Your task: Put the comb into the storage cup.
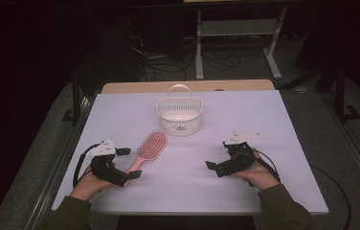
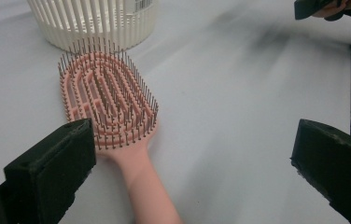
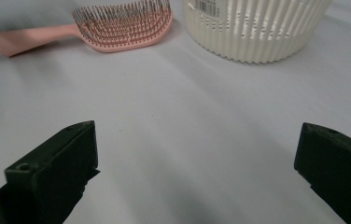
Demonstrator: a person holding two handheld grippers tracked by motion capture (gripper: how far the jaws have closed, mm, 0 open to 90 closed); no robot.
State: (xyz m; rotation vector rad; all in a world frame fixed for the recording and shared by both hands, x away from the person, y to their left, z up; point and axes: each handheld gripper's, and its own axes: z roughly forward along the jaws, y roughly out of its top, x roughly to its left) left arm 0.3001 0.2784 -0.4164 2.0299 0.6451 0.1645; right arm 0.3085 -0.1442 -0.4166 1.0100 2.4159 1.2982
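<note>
a: looking at the brush [image 1: 149, 148] first, it lies on the table [image 1: 274, 124] bristles up, head toward the basket [image 1: 179, 115], handle running back toward the person's left side.

b: so the long axis runs from the basket down to the left gripper [image 1: 129, 163]?

a: yes, slanted a little. in the left gripper view the handle [image 2: 145, 186] comes down between the two jaws, nearer the left one, and the head [image 2: 106, 100] sits just beyond them.

b: are those jaws on it?

a: no. they stand wide apart with the handle loose between them. in the high view one jaw tip looks very close to the handle end, maybe touching, but the frame is too small there to be sure.

b: and the right gripper [image 1: 216, 155]?

a: also spread wide, nothing between the jaws, bare table ahead. it is well apart from the brush, which shows off to the upper left in its own view [image 3: 117, 25], with the basket [image 3: 257, 28] at upper right.

b: so the left hand is the nearer one.

a: by far. i'd judge the next move is its own: closing across the handle, which means the jaws should sit square to that slanted axis, not along it.

b: basket position?

a: upright, handle raised, just beyond the brush head, apart from it by a small gap. it looks empty, so a lift and a short carry forward would do.
</note>
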